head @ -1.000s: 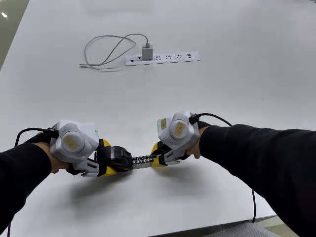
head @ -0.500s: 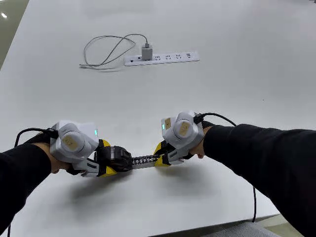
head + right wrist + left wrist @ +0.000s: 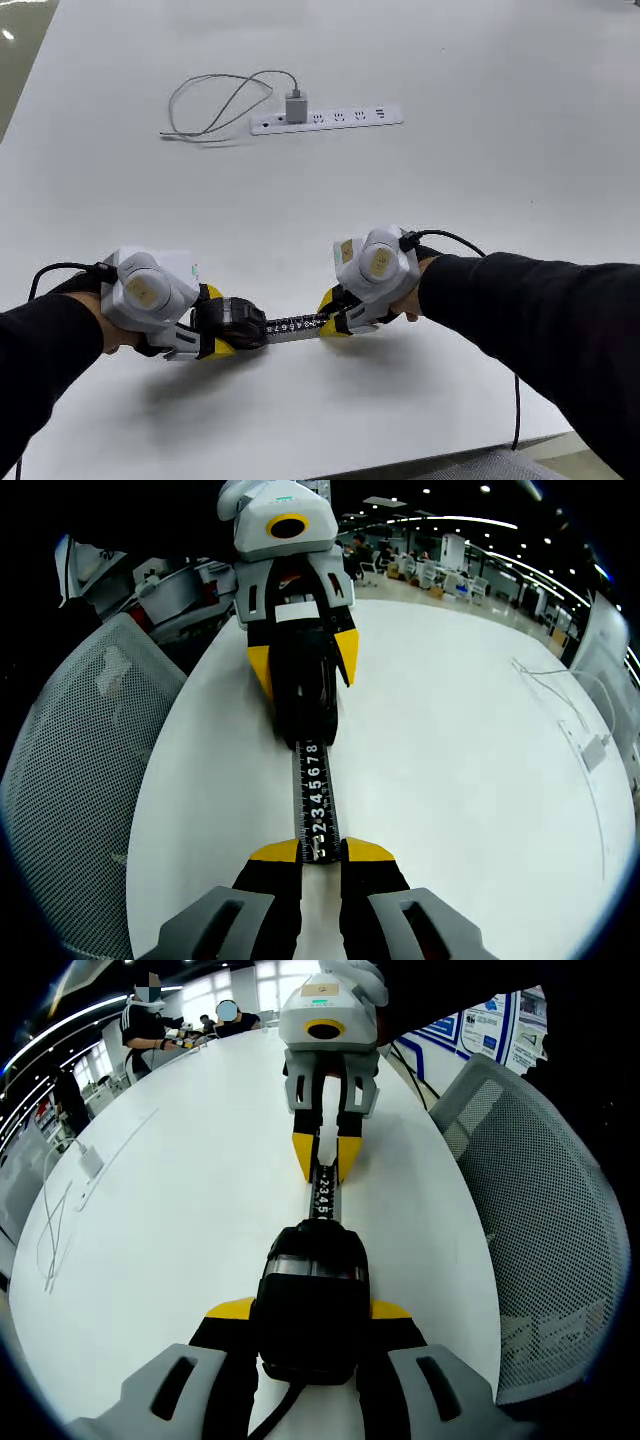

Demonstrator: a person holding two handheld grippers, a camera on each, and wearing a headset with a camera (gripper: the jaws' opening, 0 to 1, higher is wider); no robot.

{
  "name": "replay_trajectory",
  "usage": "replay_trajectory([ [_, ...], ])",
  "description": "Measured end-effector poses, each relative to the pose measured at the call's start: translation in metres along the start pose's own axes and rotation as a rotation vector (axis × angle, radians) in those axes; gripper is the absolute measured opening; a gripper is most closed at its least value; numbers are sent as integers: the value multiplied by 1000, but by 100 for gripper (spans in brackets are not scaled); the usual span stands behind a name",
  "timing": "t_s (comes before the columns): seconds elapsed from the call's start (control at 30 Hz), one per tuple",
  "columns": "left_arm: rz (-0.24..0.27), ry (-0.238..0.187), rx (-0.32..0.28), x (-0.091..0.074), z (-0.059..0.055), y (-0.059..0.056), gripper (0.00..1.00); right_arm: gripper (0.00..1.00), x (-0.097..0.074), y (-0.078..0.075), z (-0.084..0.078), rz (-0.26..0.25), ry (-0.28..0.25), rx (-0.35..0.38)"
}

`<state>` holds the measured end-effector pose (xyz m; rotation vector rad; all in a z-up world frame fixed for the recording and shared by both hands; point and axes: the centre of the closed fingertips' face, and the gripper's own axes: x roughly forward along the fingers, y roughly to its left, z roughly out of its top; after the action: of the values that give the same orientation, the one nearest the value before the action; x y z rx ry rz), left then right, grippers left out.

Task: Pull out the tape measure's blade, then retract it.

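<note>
The left gripper is clenched on the black tape measure, with one yellow-tipped jaw pressed against each side of its body. The tape measure sits low over the white surface, close to the edge nearest the person. Its blade is drawn out a short way and runs straight from the tape measure's mouth to the right gripper. The right gripper's jaws are closed on the blade's free end. Printed numbers run along the exposed strip between the two grippers.

In the head view the grippers face each other tip to tip, the left one on the left and the right one on the right. The blade spans the gap between them, and black sleeves reach in from both lower corners.

Well apart from them, toward the far side of the surface, lies a white power strip. A grey charger is plugged into its left end, and the charger's thin cable loops off to the left. A grey mesh chair stands just beside the surface's edge.
</note>
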<state>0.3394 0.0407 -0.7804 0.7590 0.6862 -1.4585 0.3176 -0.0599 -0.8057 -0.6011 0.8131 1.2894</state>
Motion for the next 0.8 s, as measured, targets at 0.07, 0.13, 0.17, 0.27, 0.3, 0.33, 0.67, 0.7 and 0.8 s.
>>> replay_trajectory([
  [0.07,-1,-1,-3,0,0,0,33,10,-1,0,-1,1,1,1],
  [0.13,-2,-4,-7,0,0,1,33,10,-2,0,-1,1,4,1],
  [0.17,-2,-4,-6,0,0,1,33,10,-2,0,-2,1,4,1],
  [0.27,2,-3,1,1,0,1,33,10,-4,1,-4,0,2,-2],
  [0.3,3,-4,1,1,0,0,33,10,-4,1,-4,-1,-1,-1],
  [0.33,3,-5,1,1,0,0,33,10,-4,1,-5,-2,-2,-1],
  [0.67,-3,-6,2,1,-1,0,33,10,-9,1,-9,2,3,4],
  [0.7,-2,-6,4,1,-1,0,33,10,-9,1,-10,1,4,5],
  [0.8,-1,-7,5,1,-1,0,33,10,-11,1,-12,6,6,-4],
])
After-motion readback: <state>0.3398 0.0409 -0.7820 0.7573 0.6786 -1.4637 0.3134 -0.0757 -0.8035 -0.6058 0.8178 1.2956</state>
